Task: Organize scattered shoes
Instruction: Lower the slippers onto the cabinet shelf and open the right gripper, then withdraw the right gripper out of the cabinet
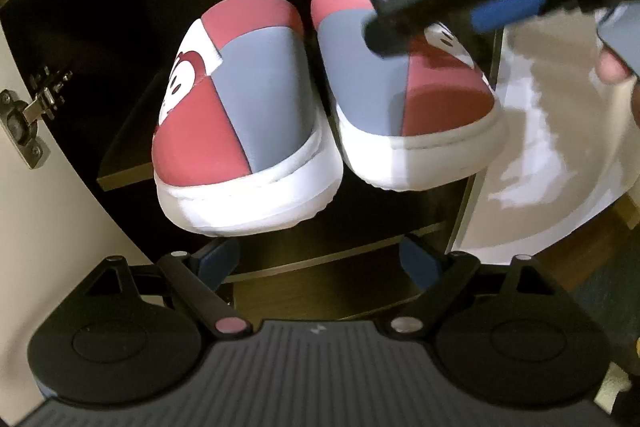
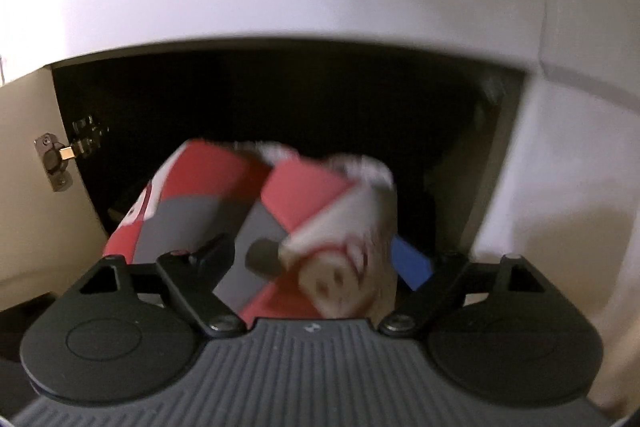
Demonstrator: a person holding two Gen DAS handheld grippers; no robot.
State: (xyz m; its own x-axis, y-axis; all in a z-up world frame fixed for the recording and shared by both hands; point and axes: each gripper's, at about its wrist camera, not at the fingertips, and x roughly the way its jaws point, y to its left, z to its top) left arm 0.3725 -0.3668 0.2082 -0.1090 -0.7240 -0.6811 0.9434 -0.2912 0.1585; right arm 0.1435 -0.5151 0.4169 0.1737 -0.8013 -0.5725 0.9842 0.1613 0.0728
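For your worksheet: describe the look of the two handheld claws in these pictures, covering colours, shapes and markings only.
Both claws are black, with ribbed grey bodies, round disc housings and angled linkage bars. The left claw has blue finger pads; the right claw shows white "DAS" lettering and a blue pad.

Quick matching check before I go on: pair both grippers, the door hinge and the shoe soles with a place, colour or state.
1 left gripper
2 right gripper
3 hinge
4 shoe soles

A white
B fingers either side of one shoe
C open, holding nothing
D on the cabinet door, at left

Pairs: 1-C, 2-B, 3-D, 4-A
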